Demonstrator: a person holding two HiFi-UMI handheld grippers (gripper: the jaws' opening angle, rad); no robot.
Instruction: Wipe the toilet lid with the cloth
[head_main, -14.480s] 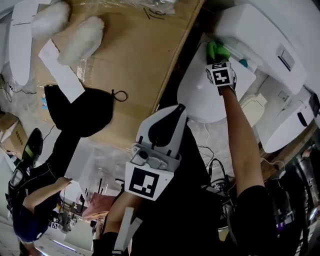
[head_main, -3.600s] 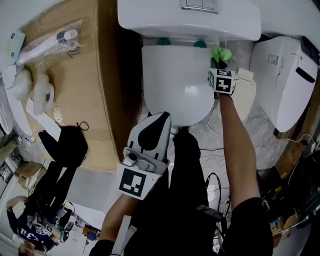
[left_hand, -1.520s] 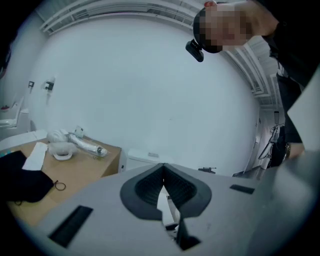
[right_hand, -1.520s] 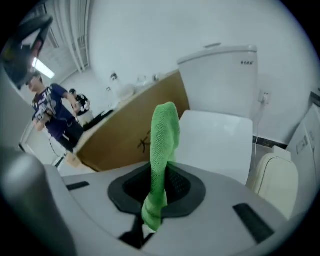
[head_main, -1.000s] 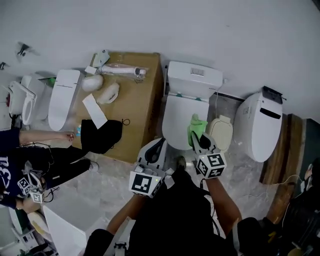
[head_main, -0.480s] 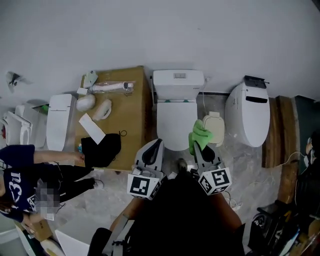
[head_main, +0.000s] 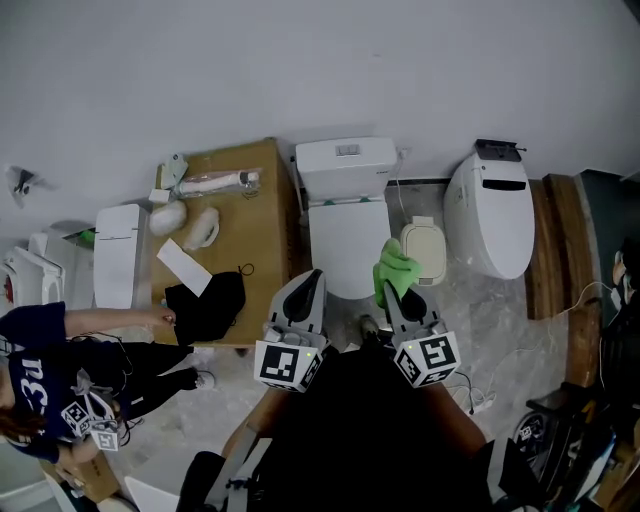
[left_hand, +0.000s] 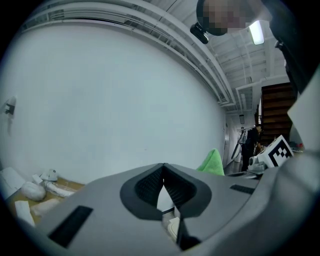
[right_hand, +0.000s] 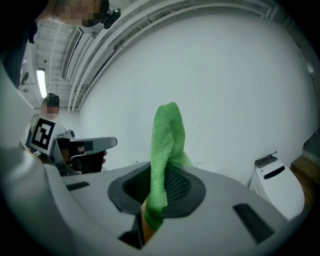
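Right now no wiping is going on. The right gripper (head_main: 393, 292) has its jaws clamped on the green cloth (right_hand: 167, 145), which sticks straight up out of them, with a floppy tail hanging between the pads. In the head view it's held up in the air, well apart from the toilet lid (head_main: 345, 250). The lid is down and nothing is on it. The left gripper (left_hand: 163, 171) has its jaws pressed together on nothing and hangs beside the right one.

So my read is that this is a gap between passes, or the very end (can't tell from the lid alone, it just looks white and shiny). If there's more to do, the right gripper needs to go forward and down until the cloth lies flat on the lid, then sweep across it. The left gripper has no job here.
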